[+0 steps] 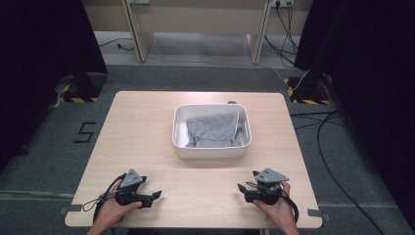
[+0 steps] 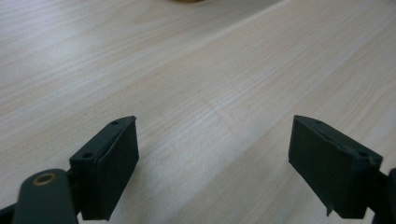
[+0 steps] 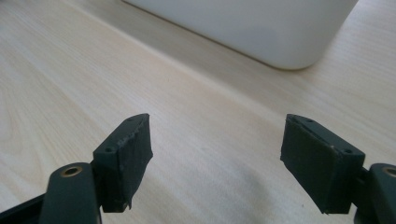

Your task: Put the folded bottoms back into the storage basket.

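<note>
Light wooden table (image 1: 147,127); 1 white tub (image 1: 211,149) near centre, directly on it.

Your light wooden tabletop (image 1: 147,127) shows a fine, straight grain with a smooth, faintly satin finish that catches soft light. The white rectangular plastic tub (image 1: 211,150) looks smooth and slightly glossy along its rounded wall. Inside it, the grey cloth (image 1: 212,128) is soft, matt and creased. The left gripper (image 2: 215,158) and the right gripper (image 3: 215,156) carry black matt pads, a little rough and worn at their edges.
</note>
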`<state>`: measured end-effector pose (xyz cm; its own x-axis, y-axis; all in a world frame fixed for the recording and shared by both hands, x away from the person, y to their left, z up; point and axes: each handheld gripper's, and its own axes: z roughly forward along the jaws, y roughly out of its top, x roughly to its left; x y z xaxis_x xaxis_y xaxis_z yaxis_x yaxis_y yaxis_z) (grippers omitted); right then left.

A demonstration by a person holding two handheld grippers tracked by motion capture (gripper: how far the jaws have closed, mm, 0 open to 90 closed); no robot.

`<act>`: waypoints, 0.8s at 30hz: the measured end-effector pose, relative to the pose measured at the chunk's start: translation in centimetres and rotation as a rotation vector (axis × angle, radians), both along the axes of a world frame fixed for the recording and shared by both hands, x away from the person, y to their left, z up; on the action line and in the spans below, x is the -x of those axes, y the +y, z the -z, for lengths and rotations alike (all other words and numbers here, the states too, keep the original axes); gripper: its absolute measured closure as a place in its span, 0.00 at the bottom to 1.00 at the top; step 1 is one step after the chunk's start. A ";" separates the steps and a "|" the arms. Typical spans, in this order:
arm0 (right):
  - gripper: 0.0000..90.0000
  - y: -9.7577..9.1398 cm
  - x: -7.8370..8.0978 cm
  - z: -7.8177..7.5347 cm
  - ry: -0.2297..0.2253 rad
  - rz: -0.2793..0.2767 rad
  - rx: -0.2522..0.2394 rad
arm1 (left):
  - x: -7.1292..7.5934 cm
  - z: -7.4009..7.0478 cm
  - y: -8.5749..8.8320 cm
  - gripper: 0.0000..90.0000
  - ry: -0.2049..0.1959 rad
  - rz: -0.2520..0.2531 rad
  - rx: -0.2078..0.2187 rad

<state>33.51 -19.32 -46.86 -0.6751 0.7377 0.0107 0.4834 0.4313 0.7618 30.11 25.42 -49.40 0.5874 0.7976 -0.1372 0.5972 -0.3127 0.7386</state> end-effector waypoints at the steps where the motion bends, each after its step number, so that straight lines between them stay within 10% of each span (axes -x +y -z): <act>1: 0.28 0.0 0.1 0.1 0.003 0.002 0.000 | 0.1 0.1 0.0 0.17 0.002 0.000 -0.011; 24: 0.28 -0.5 1.7 1.6 0.061 0.004 0.050 | 3.0 0.5 -0.1 0.16 -0.041 0.023 -0.055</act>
<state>31.81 -19.79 -48.49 -0.6710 0.7413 0.0146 0.5303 0.4661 0.7082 27.08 25.32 -49.89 0.6099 0.7895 -0.0689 0.5588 -0.3668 0.7438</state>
